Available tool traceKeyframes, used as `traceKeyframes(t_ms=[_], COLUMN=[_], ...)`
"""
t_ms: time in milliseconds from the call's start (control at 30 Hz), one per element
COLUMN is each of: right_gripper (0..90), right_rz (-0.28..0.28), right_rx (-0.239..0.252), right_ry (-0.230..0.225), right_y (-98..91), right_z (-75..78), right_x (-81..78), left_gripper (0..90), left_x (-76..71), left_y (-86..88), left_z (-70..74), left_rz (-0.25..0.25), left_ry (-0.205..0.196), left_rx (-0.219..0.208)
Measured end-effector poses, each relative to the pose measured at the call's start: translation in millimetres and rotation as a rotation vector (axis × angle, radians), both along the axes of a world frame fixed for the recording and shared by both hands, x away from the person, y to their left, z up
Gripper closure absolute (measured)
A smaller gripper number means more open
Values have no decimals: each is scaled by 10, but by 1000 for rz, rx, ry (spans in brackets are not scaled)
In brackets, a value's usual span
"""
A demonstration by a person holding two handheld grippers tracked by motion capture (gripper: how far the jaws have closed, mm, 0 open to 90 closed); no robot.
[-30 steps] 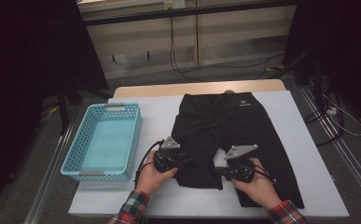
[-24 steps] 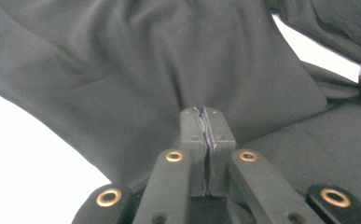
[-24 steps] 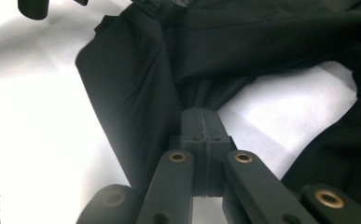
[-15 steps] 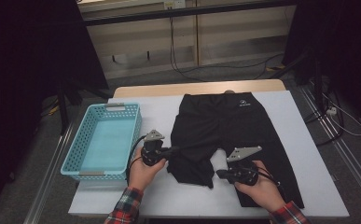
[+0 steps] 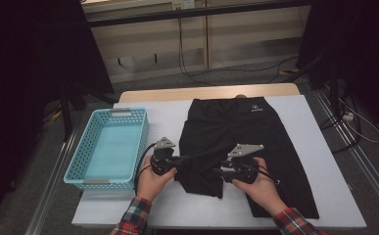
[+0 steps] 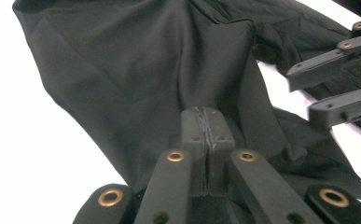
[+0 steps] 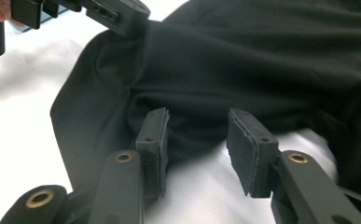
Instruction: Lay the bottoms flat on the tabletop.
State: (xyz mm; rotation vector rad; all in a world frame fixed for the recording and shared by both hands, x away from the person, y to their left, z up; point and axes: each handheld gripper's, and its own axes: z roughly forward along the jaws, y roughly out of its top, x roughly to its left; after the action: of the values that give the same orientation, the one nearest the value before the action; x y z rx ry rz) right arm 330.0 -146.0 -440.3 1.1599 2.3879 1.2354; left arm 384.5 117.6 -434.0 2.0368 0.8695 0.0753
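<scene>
Near the desk's left edge stands a perforated light-blue plastic basket [image 5: 109,147], beside it the left gripper [image 6: 205,122] pinches a fold of the smooth matte black shorts [image 5: 236,132] spread mid-desk, and the right gripper [image 7: 194,140], jaws just parted, brackets loose cloth without pressing it.

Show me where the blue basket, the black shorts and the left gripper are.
blue basket [image 5: 77,161], high view, on its left rim.
black shorts [image 5: 236,125], high view, on the flat upper cloth.
left gripper [image 6: 207,128], left gripper view, where its jaws are shut on the cloth.
</scene>
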Motion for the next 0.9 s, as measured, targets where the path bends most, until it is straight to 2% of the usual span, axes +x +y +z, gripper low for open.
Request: traceKeyframes(t_ms=[200,300,367,433,700,800,900], right_gripper=[589,616,809,883,882,881,887], right_rz=[72,75,97,103,79,98,110], right_rx=[-22,-65,-91,-99,-53,-83,-89], right_ry=[-3,0,-1,-1,-25,-6,4], right_y=[157,195,200,185,-54,-114,-141], right_z=[-27,-44,-82,-94,45,56,42], right_x=[-16,-15,-16,-25,-223,-296,-325], left_gripper=[892,892,892,892,892,893,893], left_x=[-19,-21,-18,-11,-4,-2,-1], left_y=[5,8,8,11,-10,-15,-21], left_z=[-5,2,3,3,-10,-4,9], left_rz=[2,8,12,18,8,16,6], left_ry=[-1,-3,-3,-1,12,9,11], left_rx=[4,0,-1,0,5,4,-2])
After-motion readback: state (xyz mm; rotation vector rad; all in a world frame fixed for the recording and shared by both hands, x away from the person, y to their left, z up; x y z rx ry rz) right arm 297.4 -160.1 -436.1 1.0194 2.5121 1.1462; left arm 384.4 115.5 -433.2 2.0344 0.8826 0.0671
